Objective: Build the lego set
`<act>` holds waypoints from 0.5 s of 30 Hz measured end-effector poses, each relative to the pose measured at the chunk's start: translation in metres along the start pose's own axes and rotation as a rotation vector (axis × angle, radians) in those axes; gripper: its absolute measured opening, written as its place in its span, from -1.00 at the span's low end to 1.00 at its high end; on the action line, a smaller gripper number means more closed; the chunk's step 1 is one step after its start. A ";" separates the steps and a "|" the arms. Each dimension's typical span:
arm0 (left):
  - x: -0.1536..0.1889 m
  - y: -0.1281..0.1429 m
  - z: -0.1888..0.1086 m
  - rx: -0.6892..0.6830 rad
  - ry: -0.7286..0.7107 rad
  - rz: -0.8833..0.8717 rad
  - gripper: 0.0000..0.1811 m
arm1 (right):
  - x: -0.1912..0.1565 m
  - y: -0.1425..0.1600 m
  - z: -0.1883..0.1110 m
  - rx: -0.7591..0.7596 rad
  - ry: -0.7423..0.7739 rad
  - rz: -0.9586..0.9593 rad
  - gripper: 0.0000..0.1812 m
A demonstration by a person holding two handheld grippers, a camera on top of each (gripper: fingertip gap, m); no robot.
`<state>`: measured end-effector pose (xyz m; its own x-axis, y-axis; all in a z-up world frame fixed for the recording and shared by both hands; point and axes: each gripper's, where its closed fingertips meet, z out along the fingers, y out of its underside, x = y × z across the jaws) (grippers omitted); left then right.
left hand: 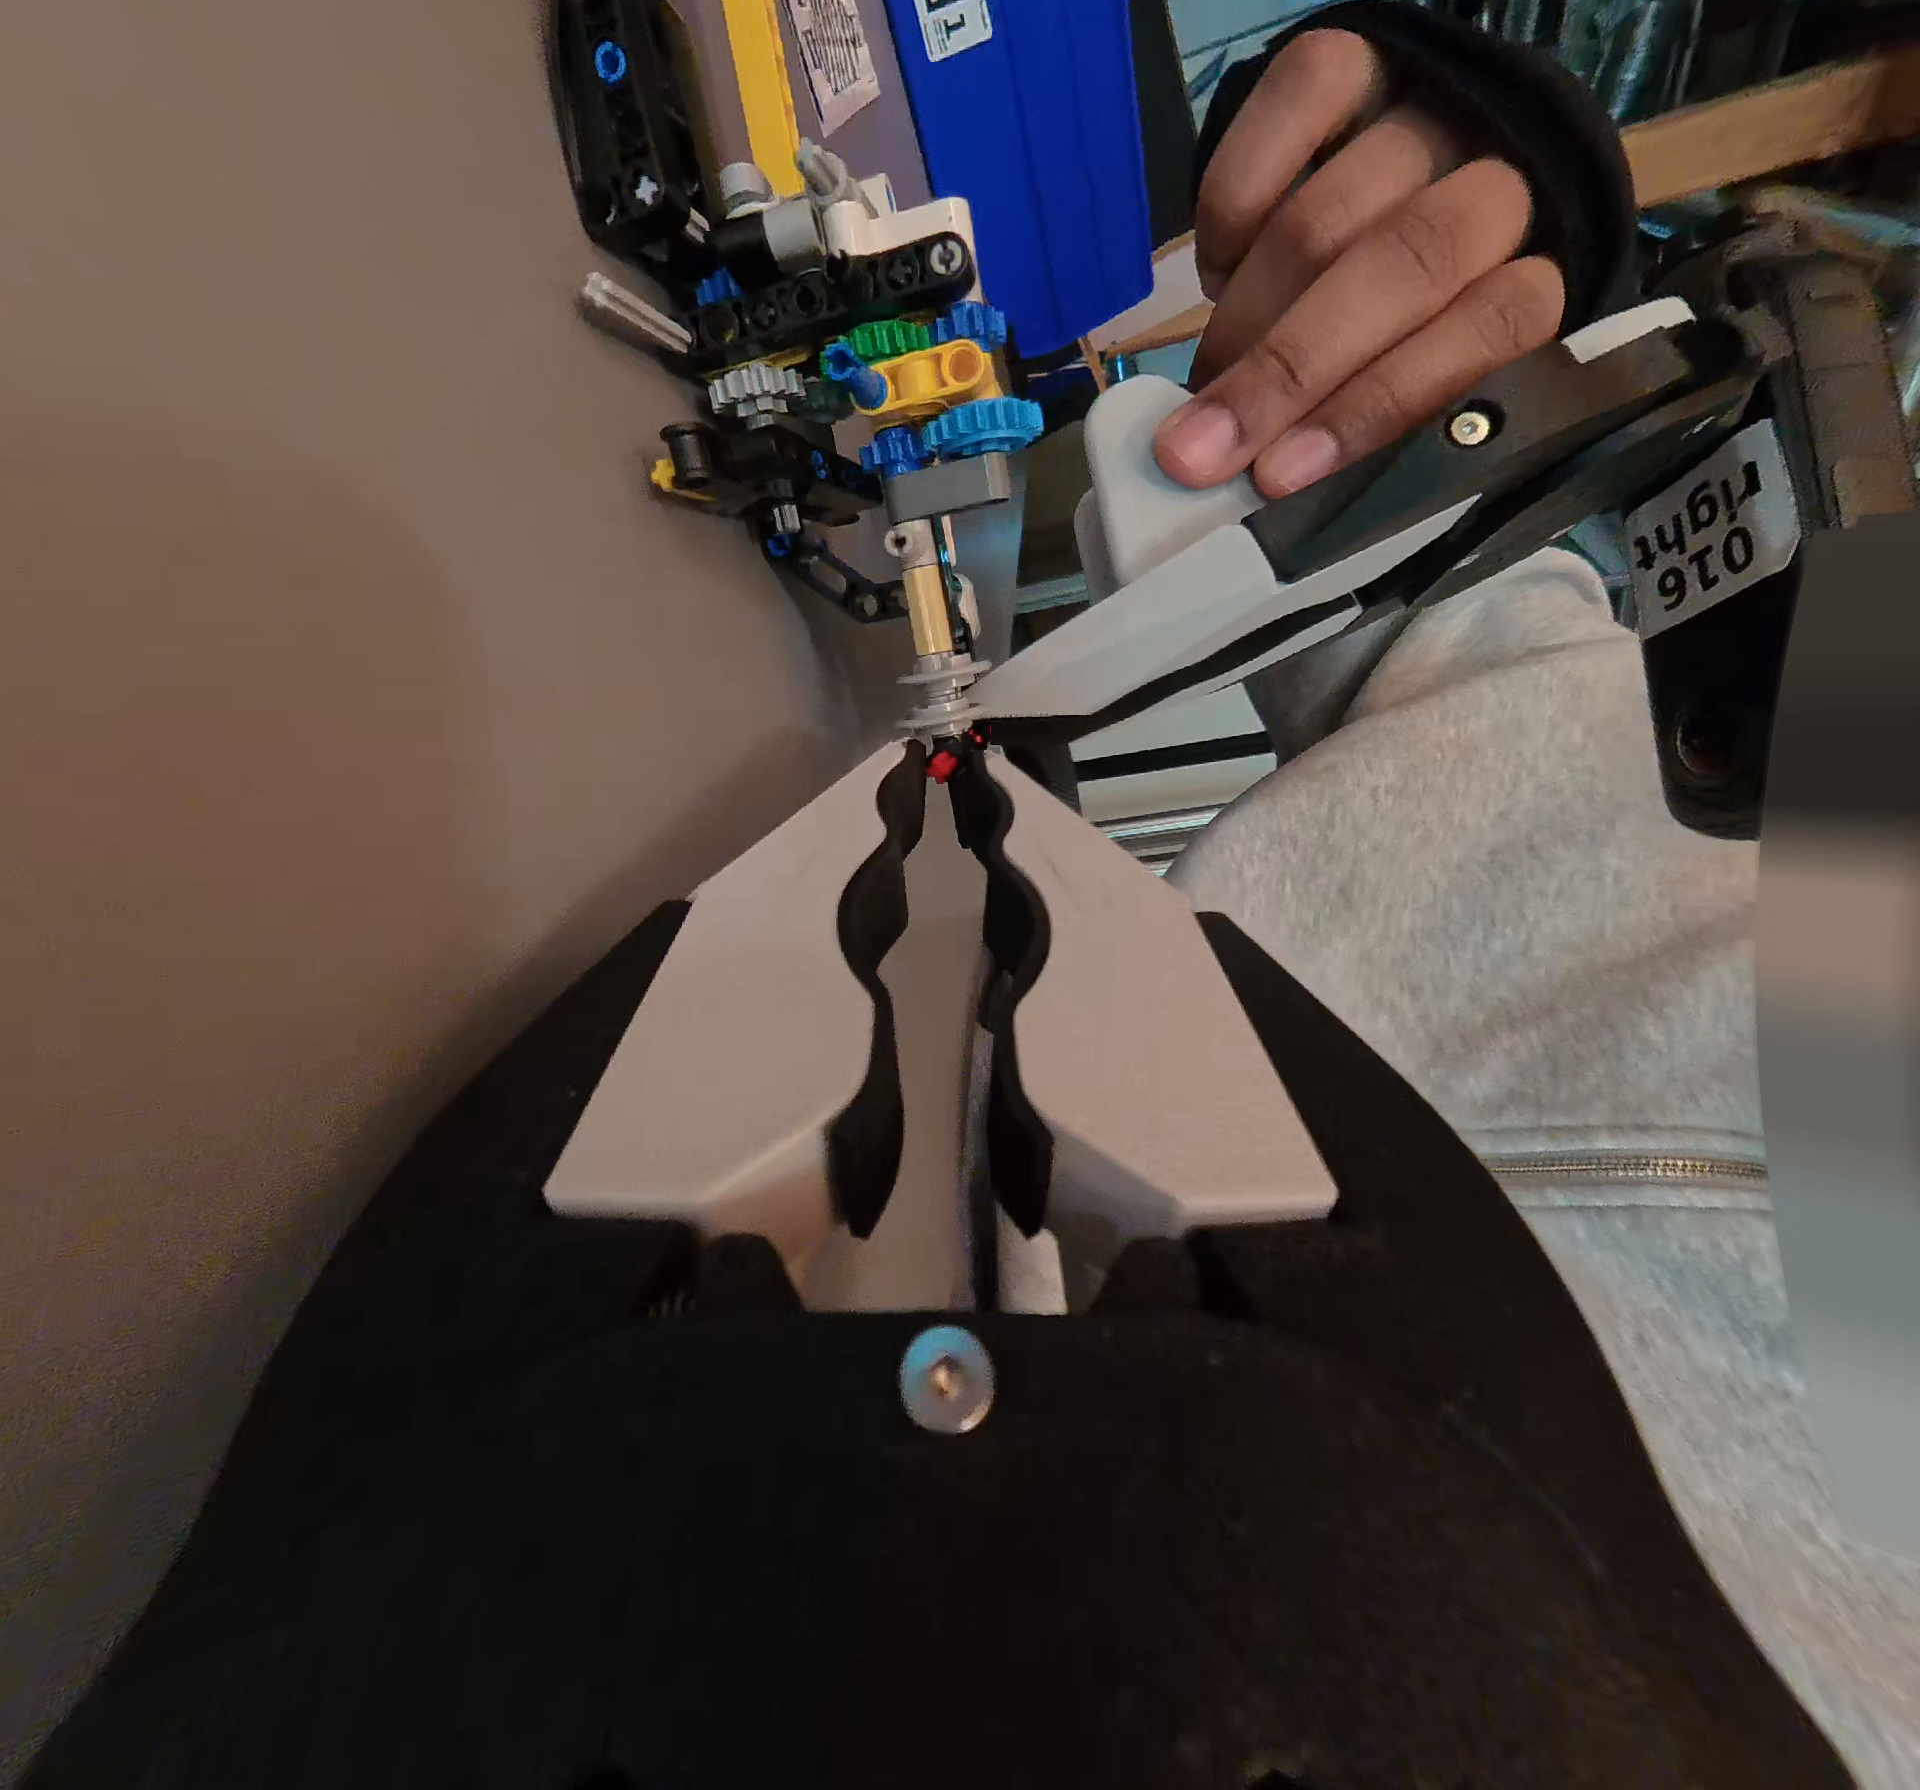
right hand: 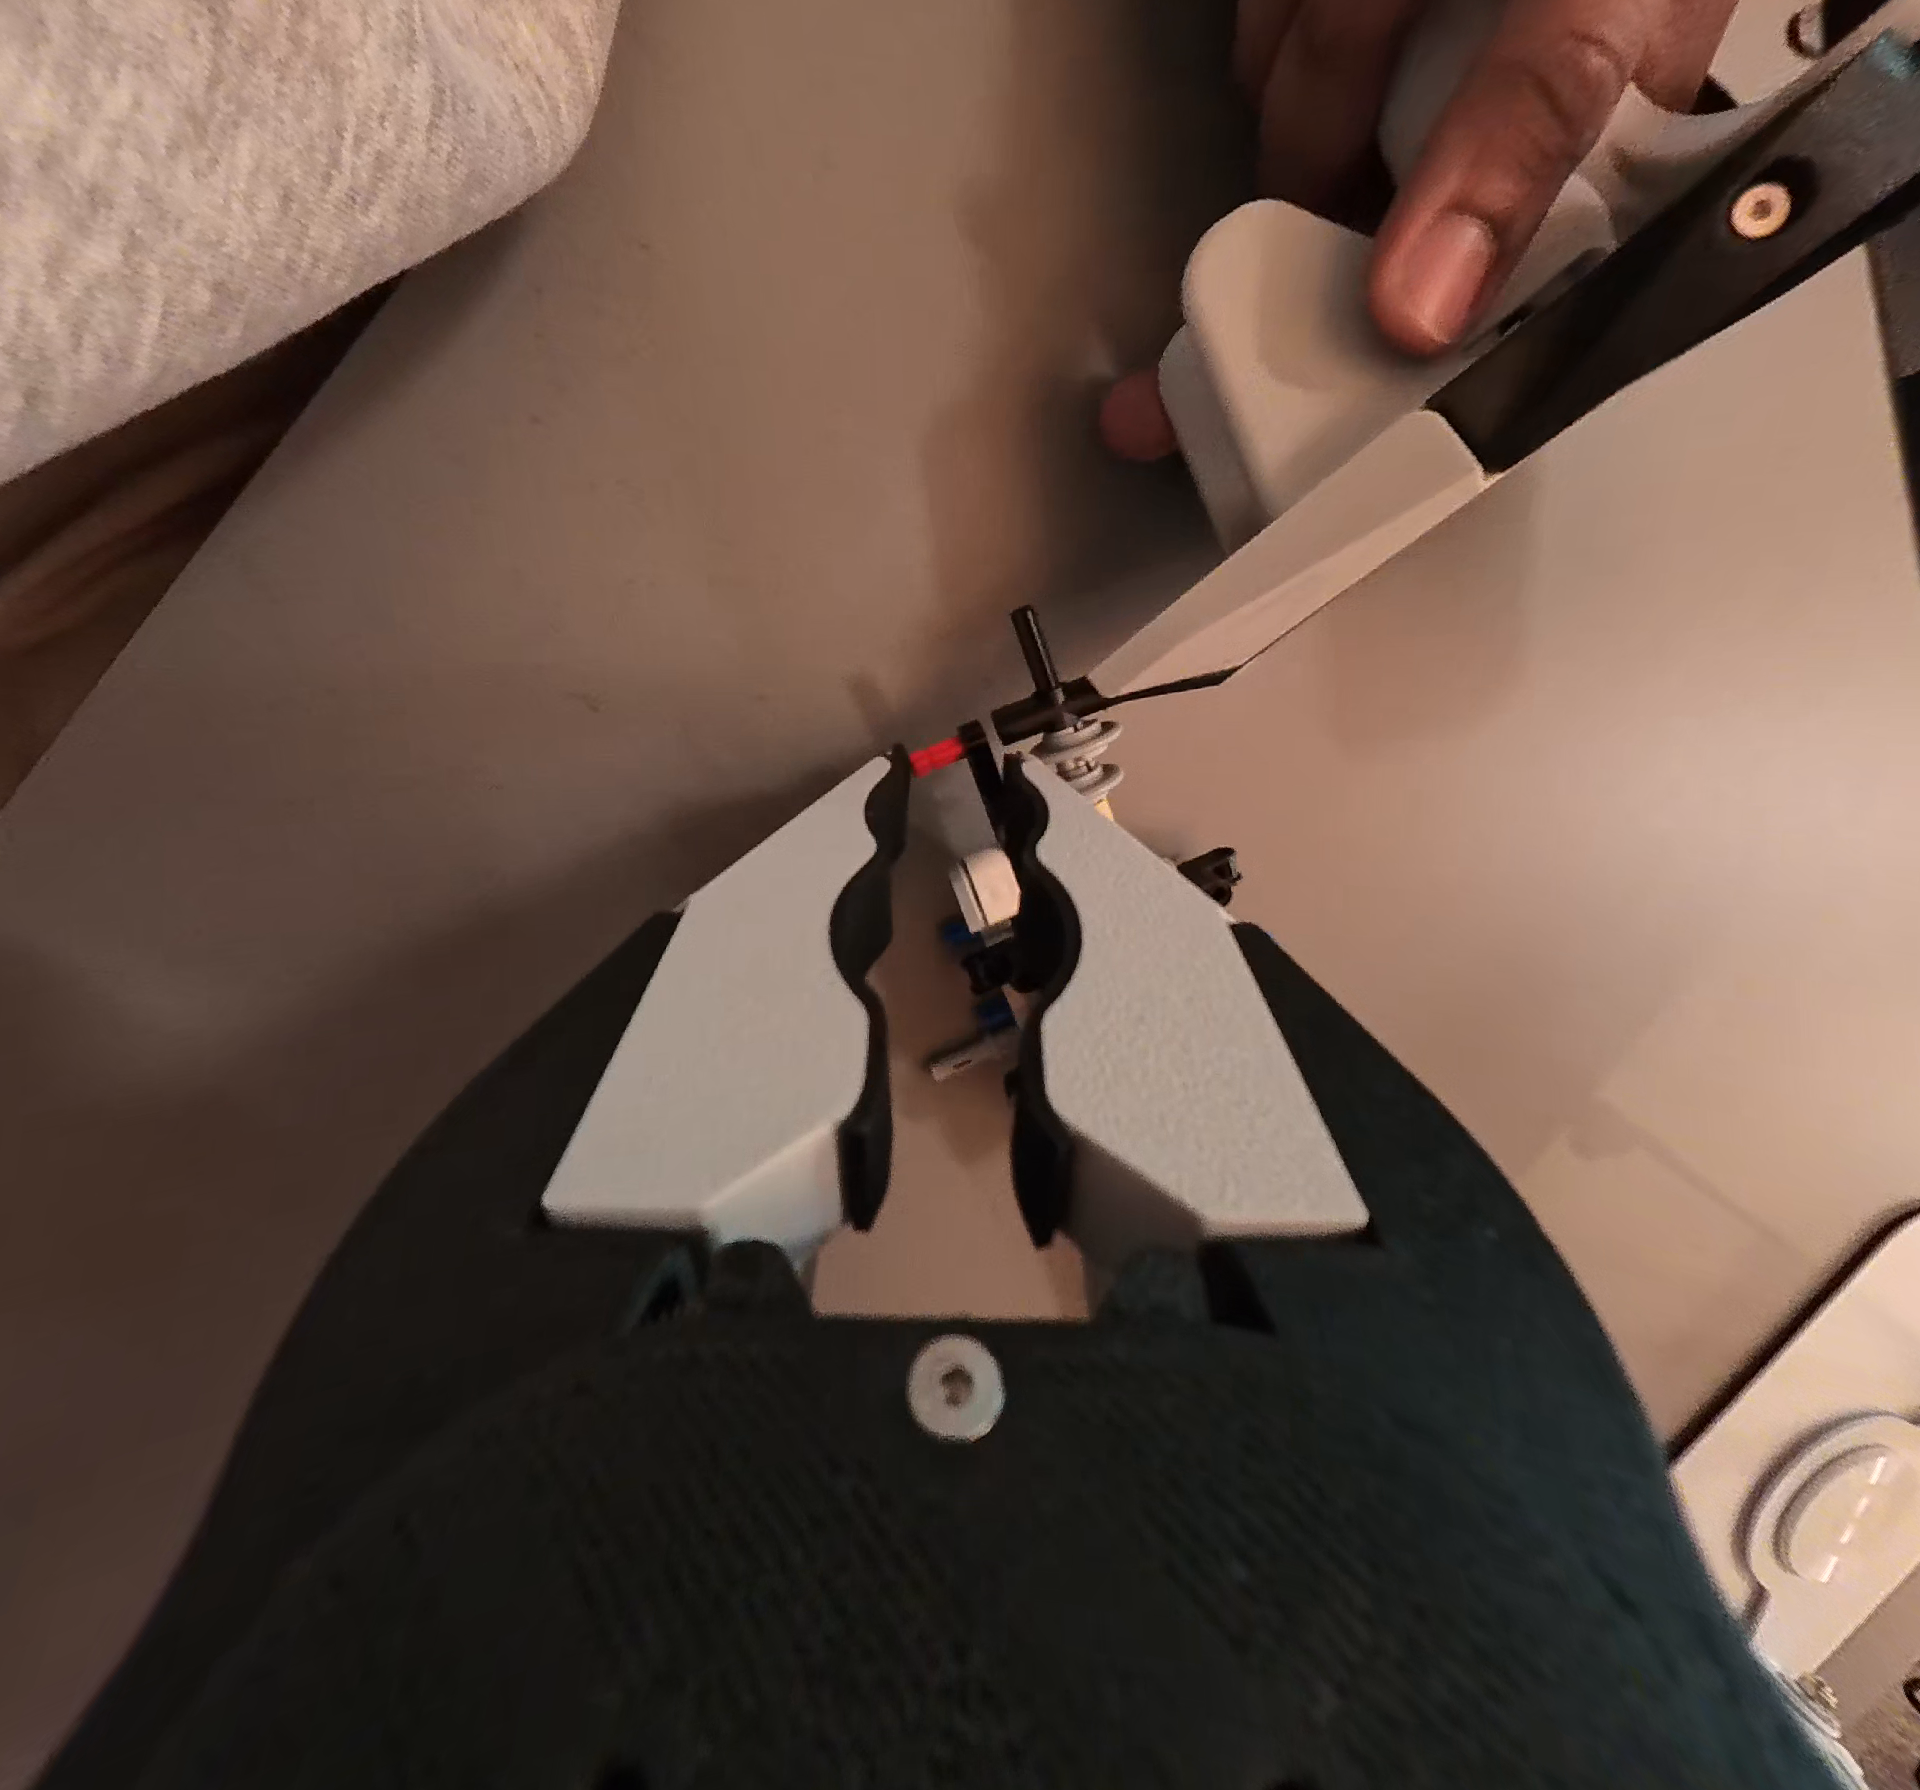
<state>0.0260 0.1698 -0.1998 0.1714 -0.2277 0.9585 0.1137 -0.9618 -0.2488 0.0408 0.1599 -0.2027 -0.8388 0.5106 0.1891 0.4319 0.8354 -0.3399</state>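
The lego assembly (left hand: 914, 369) has black beams, blue, green and grey gears, a yellow connector and a tan sleeve on a shaft that ends in a grey bush (left hand: 940, 701). My left gripper (left hand: 943, 766) is shut on a small black piece with a red axle (left hand: 941, 766) at the shaft's end. My right gripper (left hand: 982, 706) comes in from the right, its tips at the grey bush. In the right wrist view my right gripper (right hand: 956, 766) is closed on the red axle (right hand: 935, 758) and a thin black beam (right hand: 979, 790). The left gripper (right hand: 1101, 691) pinches a black cross piece (right hand: 1039, 696).
A blue box (left hand: 997, 99) with a square tag and a yellow-edged booklet (left hand: 748, 26) lie beyond the assembly. A person's hand (left hand: 1351, 286) holds the right gripper, with a grey sweatshirt (left hand: 1455, 961) close by. A white device (right hand: 1818, 1532) sits at the beige table's (right hand: 623, 493) lower right. The tips of both grippers are at nearly the same place.
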 end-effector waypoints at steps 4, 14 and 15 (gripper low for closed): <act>-0.001 0.001 0.001 -0.004 0.000 -0.022 -0.95 | 0.000 0.001 0.000 0.012 0.003 0.004 -0.82; 0.001 -0.002 0.001 0.020 0.041 -0.084 -0.96 | -0.002 0.005 0.001 0.043 0.042 -0.001 -0.82; 0.001 -0.002 0.001 0.021 0.045 -0.087 -0.96 | -0.002 0.006 0.000 0.046 0.043 -0.001 -0.83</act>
<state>0.0271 0.1719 -0.1982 0.1162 -0.1507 0.9817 0.1470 -0.9749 -0.1671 0.0447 0.1638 -0.2054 -0.8235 0.5192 0.2285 0.4148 0.8259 -0.3818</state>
